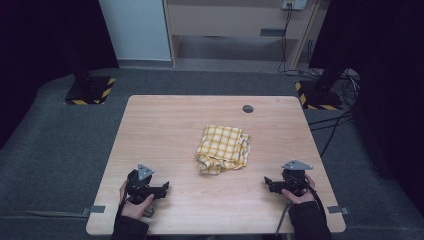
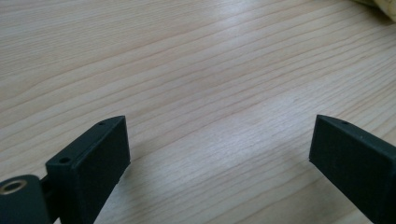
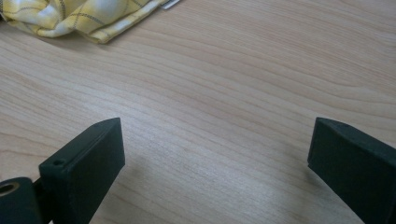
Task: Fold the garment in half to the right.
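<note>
A yellow-and-white checked cloth (image 1: 223, 148) lies loosely folded and rumpled near the middle of the wooden table (image 1: 165, 125). My left gripper (image 1: 165, 188) rests low at the front left, open, with bare wood between its jaws (image 2: 219, 140). My right gripper (image 1: 267, 182) rests at the front right, also open and holding nothing (image 3: 215, 140). Both point inward toward the cloth from either side. The cloth's edge (image 3: 79, 18) shows at the top left of the right gripper view, and a sliver of it (image 2: 383, 7) at the top right corner of the left gripper view.
A round grey grommet (image 1: 248, 108) sits in the table's far edge. Grey carpet surrounds the table. Two stand bases with yellow-black tape (image 1: 90, 91) (image 1: 320, 95) sit beyond the far corners, with cables (image 1: 330, 125) on the floor at the right.
</note>
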The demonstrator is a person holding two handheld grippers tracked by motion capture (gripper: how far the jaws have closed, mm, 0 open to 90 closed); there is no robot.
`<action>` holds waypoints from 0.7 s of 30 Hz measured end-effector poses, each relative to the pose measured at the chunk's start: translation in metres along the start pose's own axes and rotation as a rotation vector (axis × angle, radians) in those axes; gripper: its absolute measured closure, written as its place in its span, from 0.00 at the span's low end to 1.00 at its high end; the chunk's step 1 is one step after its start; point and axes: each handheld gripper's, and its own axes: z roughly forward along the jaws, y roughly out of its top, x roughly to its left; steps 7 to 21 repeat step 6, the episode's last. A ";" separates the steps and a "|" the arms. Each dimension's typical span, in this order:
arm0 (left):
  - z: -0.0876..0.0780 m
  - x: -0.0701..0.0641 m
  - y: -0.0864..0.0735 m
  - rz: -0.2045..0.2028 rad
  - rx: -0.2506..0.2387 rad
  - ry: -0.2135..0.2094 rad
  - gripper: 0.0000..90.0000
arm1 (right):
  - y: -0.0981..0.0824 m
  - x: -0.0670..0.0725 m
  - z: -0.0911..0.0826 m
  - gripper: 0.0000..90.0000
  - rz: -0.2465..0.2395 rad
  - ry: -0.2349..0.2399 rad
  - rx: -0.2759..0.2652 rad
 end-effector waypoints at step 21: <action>0.001 0.003 -0.002 -0.002 0.015 0.016 0.04 | -0.001 -0.008 -0.001 0.04 0.007 -0.012 -0.002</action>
